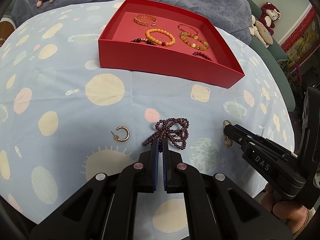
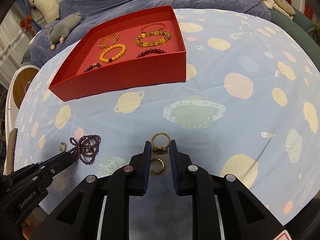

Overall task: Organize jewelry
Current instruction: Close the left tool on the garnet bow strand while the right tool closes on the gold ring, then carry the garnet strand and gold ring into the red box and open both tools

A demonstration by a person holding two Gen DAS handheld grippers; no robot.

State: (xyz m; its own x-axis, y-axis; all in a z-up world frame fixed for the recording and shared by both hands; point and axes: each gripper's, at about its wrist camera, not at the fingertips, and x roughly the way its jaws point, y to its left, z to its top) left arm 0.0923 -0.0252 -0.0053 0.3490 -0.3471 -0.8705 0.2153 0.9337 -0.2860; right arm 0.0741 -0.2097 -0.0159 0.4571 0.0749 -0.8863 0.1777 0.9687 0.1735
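a: where are your tongs?
b: your left gripper (image 1: 160, 143) is pinched on the beads (image 1: 170, 132) on the cloth (image 1: 80, 92). your right gripper (image 2: 160, 150) is a bit apart around the ring (image 2: 160, 141).
a: how will they feel?
b: i think the beads are floppy, so lift slow. the ring is hard, tiny and slippy, so pinch its band, then go to the box (image 1: 160, 64).

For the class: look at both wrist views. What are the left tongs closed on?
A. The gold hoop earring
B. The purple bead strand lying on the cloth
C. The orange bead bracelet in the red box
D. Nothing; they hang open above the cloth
B: the left tongs sit pinched on the purple bead strand on the cloth, while the gold hoop earring lies apart, untouched.
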